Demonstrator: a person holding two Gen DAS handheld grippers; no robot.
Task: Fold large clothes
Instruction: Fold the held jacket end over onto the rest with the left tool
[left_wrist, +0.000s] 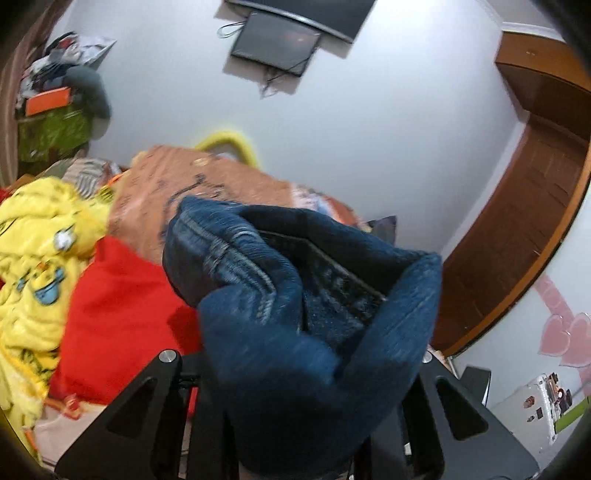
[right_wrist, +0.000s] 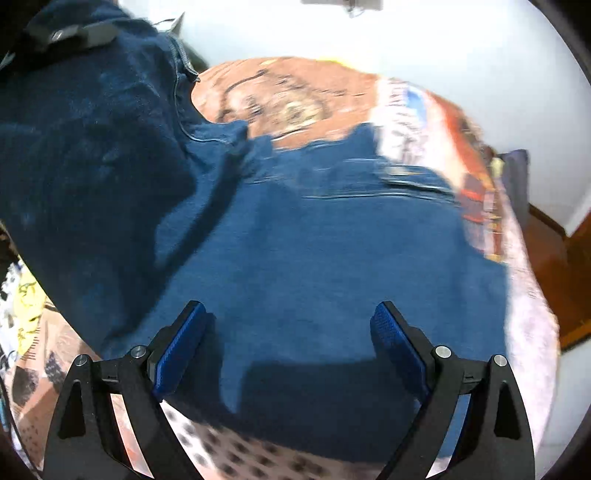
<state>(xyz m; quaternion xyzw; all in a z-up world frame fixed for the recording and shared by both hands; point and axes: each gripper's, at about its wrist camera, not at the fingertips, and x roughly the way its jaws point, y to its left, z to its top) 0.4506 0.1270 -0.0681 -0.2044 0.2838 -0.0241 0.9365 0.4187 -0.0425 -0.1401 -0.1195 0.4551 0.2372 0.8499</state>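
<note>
A pair of dark blue jeans (right_wrist: 325, 251) lies spread on the patterned bedspread (right_wrist: 295, 99). My left gripper (left_wrist: 295, 387) is shut on a bunched part of the jeans (left_wrist: 280, 302) and holds it lifted above the bed; its fingertips are hidden in the cloth. In the right wrist view that lifted part hangs at the upper left (right_wrist: 85, 129). My right gripper (right_wrist: 291, 325) is open, its blue pads (right_wrist: 181, 347) just above the flat denim, holding nothing.
A yellow cartoon blanket (left_wrist: 33, 266) and a red cloth (left_wrist: 122, 317) lie on the bed to the left. A wooden door (left_wrist: 524, 229) stands at the right. A wall screen (left_wrist: 277, 44) hangs above. Cluttered shelves (left_wrist: 55, 110) stand at the far left.
</note>
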